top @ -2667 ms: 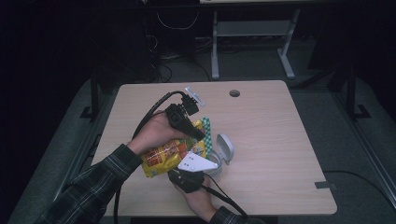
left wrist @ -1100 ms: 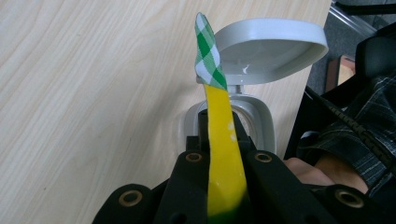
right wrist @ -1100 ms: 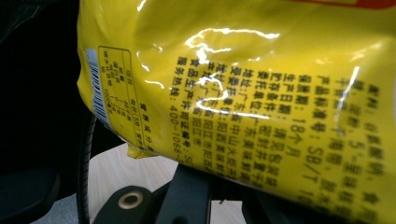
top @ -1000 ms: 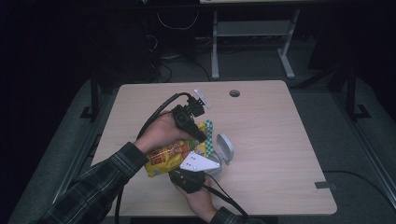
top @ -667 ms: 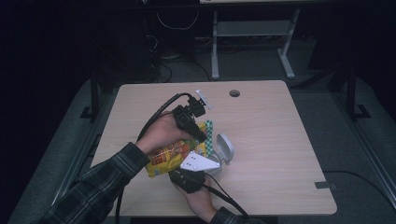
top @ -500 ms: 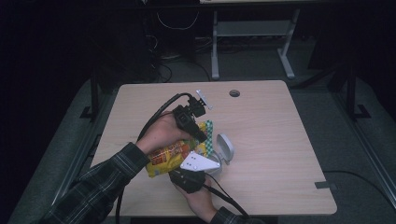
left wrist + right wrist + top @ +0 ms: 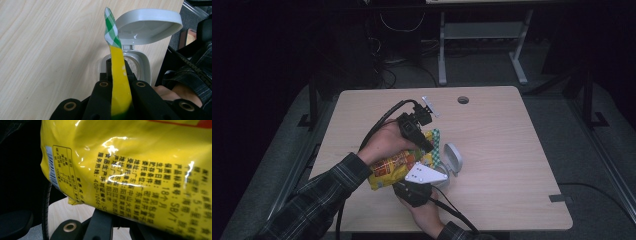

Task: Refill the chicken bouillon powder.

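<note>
Yellow glossy snack bag (image 7: 398, 167) with a green-and-white checked top edge hangs just above the pale wooden counter (image 7: 512, 150), held between the two tools. In the high view its long axis runs from the lower left, near the plaid sleeve (image 7: 319, 192), up to the right, where the checked edge ends just beside the small grey plastic container with a hinged lid (image 7: 453, 159).

The left tool (image 7: 117, 72) is clamped on the flat sealed strip at the top of the bag; in the left gripper view this strip stands up thin between the closed black jaws. Directly beyond the strip the grey container sits on the counter with its lid tilted back and something pale inside.

The right tool (image 7: 437, 170) holds the bag from the lower side, near the person's body. In the right gripper view the printed back of the bag covers its jaws, so the grip itself is hidden; I judge it closed on the bag.

The mouth of the bag already points toward the open container, and the left tool is the nearer one to it. So the coming move turns on this short line from sealed edge to container.
</note>
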The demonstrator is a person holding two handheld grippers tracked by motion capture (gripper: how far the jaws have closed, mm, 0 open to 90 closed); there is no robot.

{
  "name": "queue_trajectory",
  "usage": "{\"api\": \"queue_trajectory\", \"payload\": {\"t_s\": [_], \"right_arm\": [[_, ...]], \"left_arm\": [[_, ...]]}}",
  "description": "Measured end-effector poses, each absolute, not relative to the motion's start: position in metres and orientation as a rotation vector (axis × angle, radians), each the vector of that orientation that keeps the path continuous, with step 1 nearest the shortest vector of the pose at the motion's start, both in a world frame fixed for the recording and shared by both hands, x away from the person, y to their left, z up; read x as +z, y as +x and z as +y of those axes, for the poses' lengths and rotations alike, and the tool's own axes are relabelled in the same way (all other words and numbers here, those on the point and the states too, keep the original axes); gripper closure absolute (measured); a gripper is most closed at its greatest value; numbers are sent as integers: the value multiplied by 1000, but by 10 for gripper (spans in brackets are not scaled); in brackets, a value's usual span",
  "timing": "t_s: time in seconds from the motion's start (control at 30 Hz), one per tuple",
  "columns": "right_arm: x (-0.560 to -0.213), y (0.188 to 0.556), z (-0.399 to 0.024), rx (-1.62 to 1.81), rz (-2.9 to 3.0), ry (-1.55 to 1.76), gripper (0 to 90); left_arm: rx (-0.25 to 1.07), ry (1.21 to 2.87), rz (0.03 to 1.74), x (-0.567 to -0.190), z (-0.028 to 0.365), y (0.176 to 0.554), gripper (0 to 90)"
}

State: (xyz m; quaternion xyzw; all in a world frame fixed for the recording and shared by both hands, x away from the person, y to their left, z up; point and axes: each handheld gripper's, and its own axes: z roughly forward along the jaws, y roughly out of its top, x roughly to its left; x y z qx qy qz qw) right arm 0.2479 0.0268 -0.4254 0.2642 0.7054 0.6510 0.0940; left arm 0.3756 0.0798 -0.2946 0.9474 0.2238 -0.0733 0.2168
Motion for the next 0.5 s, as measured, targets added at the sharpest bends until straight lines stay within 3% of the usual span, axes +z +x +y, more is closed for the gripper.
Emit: {"api": "queue_trajectory", "payload": {"t_s": [0.5], "right_arm": [[-426, 248, 28, 1926, 2101, 769, 898]], "left_arm": [[-196, 2614, 627, -294, 83, 375, 899]]}}
